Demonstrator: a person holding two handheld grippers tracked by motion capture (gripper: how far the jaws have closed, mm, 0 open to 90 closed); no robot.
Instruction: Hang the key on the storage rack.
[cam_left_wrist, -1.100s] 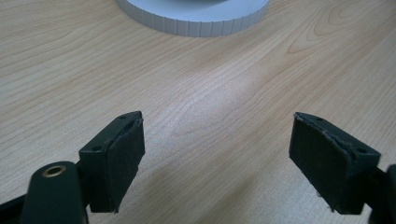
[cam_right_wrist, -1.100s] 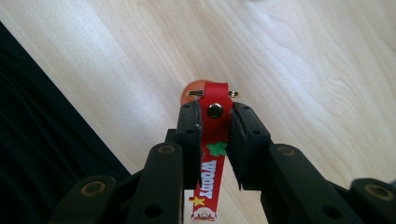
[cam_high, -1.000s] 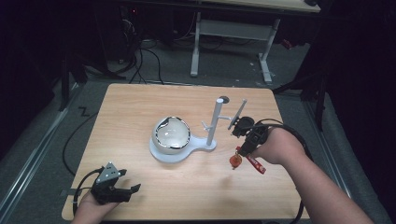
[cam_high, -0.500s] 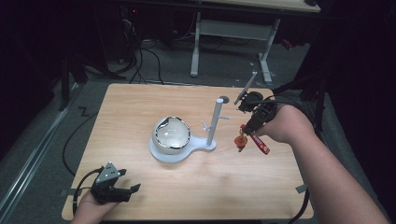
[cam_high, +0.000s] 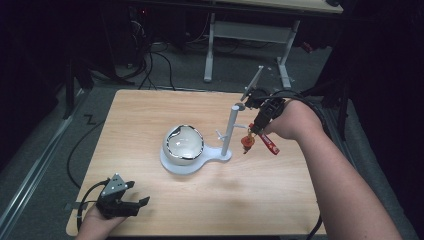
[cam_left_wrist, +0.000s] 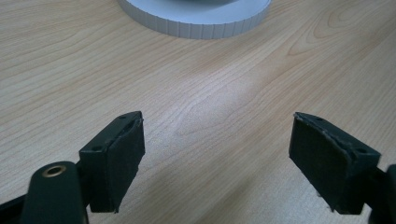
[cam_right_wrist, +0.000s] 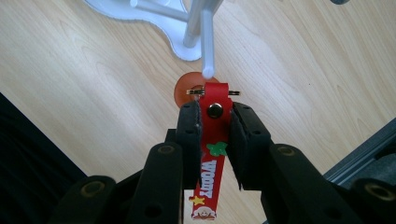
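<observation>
A red keychain strap (cam_right_wrist: 214, 140) printed "WOODY", with a metal ring and an orange disc (cam_right_wrist: 187, 91) at its end, is clamped in my right gripper (cam_right_wrist: 215, 112), which is shut on it. In the high view this gripper (cam_high: 254, 131) hovers just right of the white stand's post (cam_high: 229, 132), and the strap (cam_high: 270, 145) hangs from it. The tip of a white peg (cam_right_wrist: 207, 42) sits right in front of the ring. My left gripper (cam_high: 137, 202) rests at the table's near left corner, open, with bare wood between its pads (cam_left_wrist: 116, 161).
The stand's round white base (cam_high: 175, 165) carries a shiny domed bowl (cam_high: 183, 144); its ribbed edge (cam_left_wrist: 201, 18) lies ahead of the left gripper. A thin grey rod (cam_high: 252, 82) sticks up behind the right hand. A desk frame (cam_high: 250, 30) stands beyond the table.
My right hand has carried the keychain up and away from the table's near right, closer to the post and its peg. The left gripper has stayed put.
</observation>
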